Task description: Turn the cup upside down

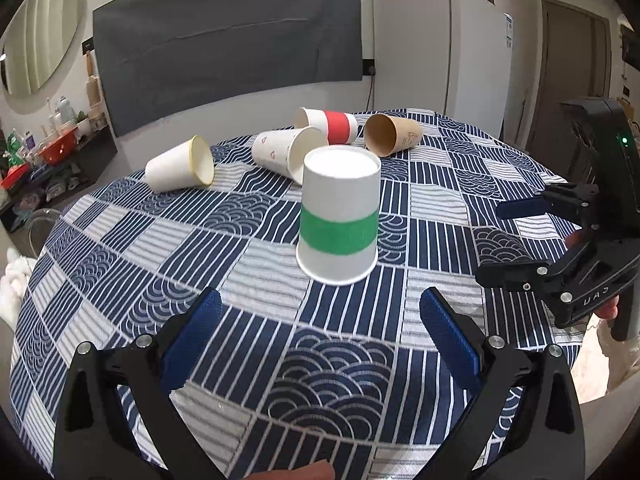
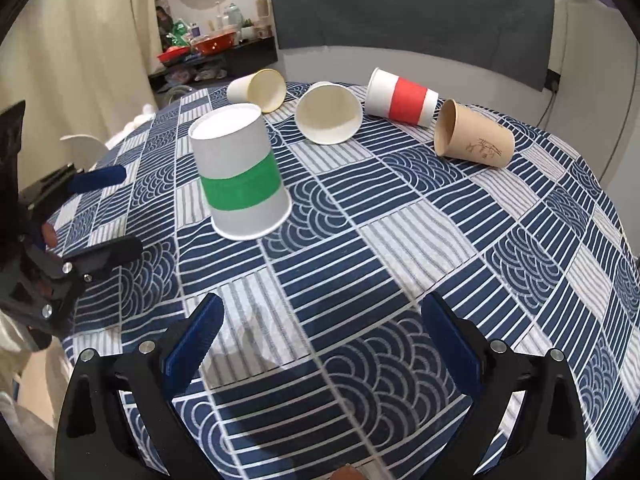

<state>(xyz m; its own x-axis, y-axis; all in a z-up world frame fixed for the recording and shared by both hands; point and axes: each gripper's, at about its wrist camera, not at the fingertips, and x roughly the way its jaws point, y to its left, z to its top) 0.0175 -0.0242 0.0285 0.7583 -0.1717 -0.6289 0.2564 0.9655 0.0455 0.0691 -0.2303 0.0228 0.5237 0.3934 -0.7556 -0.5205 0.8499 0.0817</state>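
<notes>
Left wrist view: green-banded cup [image 1: 339,216] is seen inverted just ahead of the released left gripper [image 1: 320,336]; right gripper [image 2: 320,336] is likewise spread, empty; 4 cups lie beyond.

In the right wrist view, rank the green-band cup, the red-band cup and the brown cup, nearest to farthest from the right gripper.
From the right gripper:
1. Green-band cup, upside down, front left.
2. Brown cup, on its side, right.
3. Red-band cup, on its side, back.
</notes>
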